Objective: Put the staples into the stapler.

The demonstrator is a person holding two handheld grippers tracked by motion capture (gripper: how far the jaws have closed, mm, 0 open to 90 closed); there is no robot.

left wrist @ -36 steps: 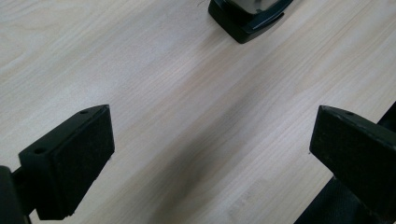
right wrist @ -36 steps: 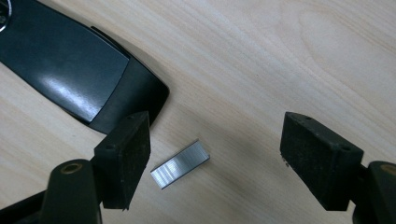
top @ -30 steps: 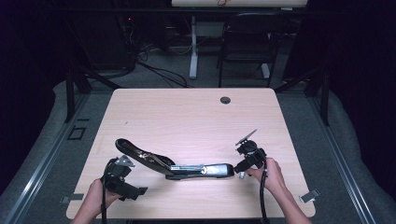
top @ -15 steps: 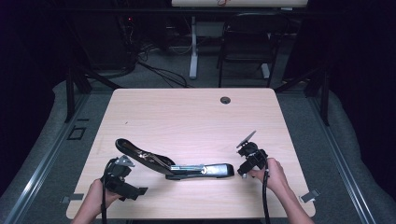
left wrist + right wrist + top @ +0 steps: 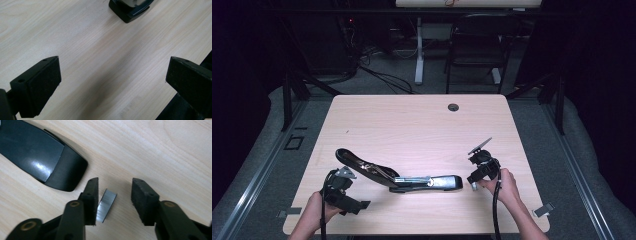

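The strip of staples is lying flat on the worktop, between the jaws of your right gripper and just beside the rounded end of the opened stapler. One long edge of the strip is touching or nearly touching the jaw nearer the stapler, while a clear gap is showing on the other side, so you are not pinching it yet. The jaws have just been closing and are now standing partly open around it.

To do this pick well, you should be centring the gripper over the strip before closing further, keeping the pads low against the worktop so they are meeting the thin side edges squarely. My judgement is that an uneven squeeze would be tipping the strip or snapping it apart.

Your left gripper is resting near the front left corner of the worktop, its jaws spread wide with bare wood between them, holding nothing. The stapler's nearest end is lying well ahead of it.
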